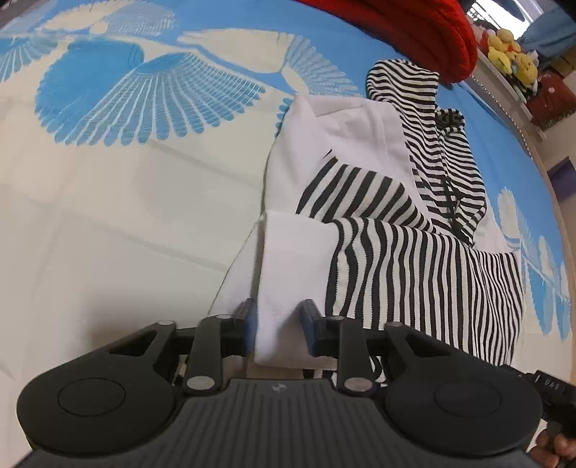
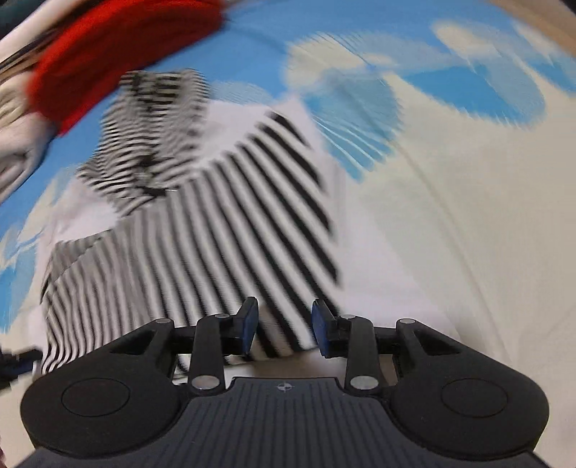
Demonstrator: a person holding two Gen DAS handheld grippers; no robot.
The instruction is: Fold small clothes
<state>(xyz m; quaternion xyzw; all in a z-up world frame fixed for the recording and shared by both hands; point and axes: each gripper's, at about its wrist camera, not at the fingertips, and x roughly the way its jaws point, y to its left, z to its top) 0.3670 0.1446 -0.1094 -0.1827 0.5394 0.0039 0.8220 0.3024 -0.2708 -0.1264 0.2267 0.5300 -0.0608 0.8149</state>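
Here's the striped garment (image 1: 414, 252), black-and-white bands with white panels, lying partly folded on the blue-and-cream bedspread (image 1: 108, 180), a red knit (image 1: 396, 32) heaped just beyond its far end. The left tool (image 1: 277, 320) has a white fold of the cloth between its blue pads (image 1: 309, 320); the jaws sit partway apart with the fabric filling the gap, so it looks like a hold on that fold, though I can't tell how firm. Over on the right, the picture is smeared, and the right tool (image 2: 284, 325) hangs over the striped hem with its jaws apart and cloth lying between them, not pinched as far as I can tell. This is soft, light knit: it'll sag and drape, and layers will slide on each other. My read: pinch near the corners and hemmed edges, through every layer, so the fold carries over straight.
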